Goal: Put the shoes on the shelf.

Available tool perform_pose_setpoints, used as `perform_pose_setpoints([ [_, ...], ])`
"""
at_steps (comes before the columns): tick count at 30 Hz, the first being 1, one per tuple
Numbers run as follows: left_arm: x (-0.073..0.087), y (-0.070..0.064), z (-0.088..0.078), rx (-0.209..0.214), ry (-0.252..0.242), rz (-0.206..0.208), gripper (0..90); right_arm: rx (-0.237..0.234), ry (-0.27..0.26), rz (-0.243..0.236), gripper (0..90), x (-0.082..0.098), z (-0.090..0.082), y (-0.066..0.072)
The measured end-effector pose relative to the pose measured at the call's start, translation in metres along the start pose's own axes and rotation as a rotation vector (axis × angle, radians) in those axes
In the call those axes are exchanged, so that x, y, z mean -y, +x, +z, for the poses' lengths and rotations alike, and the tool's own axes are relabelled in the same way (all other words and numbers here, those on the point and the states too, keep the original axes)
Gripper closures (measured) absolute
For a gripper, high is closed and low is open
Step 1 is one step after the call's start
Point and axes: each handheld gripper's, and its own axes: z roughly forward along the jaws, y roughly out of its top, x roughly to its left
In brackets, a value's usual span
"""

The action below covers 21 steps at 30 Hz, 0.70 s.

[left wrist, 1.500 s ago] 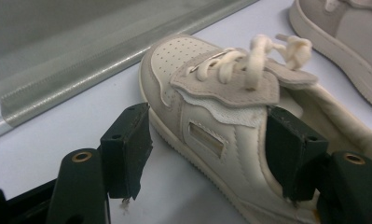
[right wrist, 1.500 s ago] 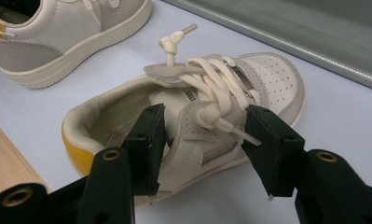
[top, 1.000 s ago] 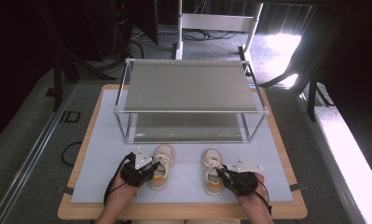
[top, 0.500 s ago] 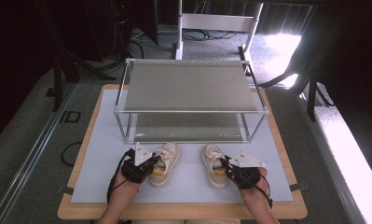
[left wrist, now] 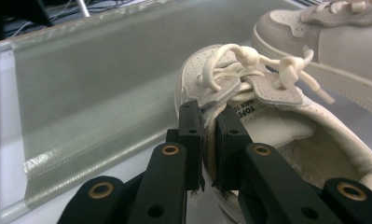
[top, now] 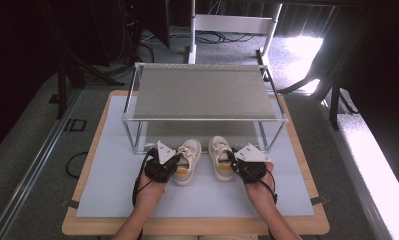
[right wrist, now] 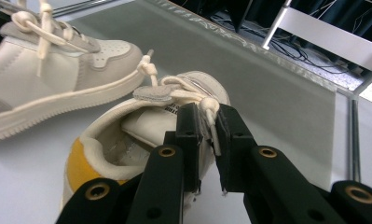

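From the high view, two shoes are counted: the left shoe [top: 188, 162] and right shoe [top: 221, 157], side by side on the counter [top: 107, 185], just near of one two-tier rack [top: 202, 95]. In the left gripper view, the left claw [left wrist: 210, 140] is seen clenched on its shoe's side wall. In the right gripper view, the right claw [right wrist: 207, 140] is likewise clamped on its shoe's wall.

— What stands on the counter [top: 82, 187]?
— A pale grey mat [top: 112, 190] covers most of its wooden top, and a metal-framed rack [top: 204, 95] with two grey mesh shelves sits on the mat's far half.
— And beyond it?
— A white frame [top: 232, 25] on the grey floor [top: 32, 145] — black cables [top: 217, 37] near its foot.
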Motion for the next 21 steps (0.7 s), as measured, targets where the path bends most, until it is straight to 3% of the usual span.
perform_pose_setpoints([
  [3,-0.003,0.002,0.006,-0.022,-0.003,-0.020,83.3,0.001,0.002,0.005,80.8,-0.003,0.006,0.000],
  [4,-0.007,0.004,0.010,-0.034,-0.007,-0.041,83.3,0.008,0.005,0.016,80.8,-0.005,0.016,-0.002],
  [5,-0.010,0.004,0.014,-0.042,-0.012,-0.026,83.3,0.011,0.008,0.021,80.8,-0.005,0.018,-0.002],
  [11,-0.017,0.003,0.031,-0.057,0.022,-0.027,83.3,0.032,0.005,0.043,80.9,-0.004,0.031,-0.001],
  [12,-0.017,0.003,0.040,-0.062,0.027,-0.041,83.4,0.043,0.010,0.048,80.8,-0.005,0.036,-0.001],
  [15,-0.018,0.002,0.043,-0.056,0.027,-0.059,83.4,0.049,0.011,0.053,80.8,-0.005,0.041,-0.001],
  [21,-0.027,-0.012,0.064,-0.077,0.002,-0.064,83.0,0.080,0.011,0.064,80.7,-0.008,0.052,0.001],
])
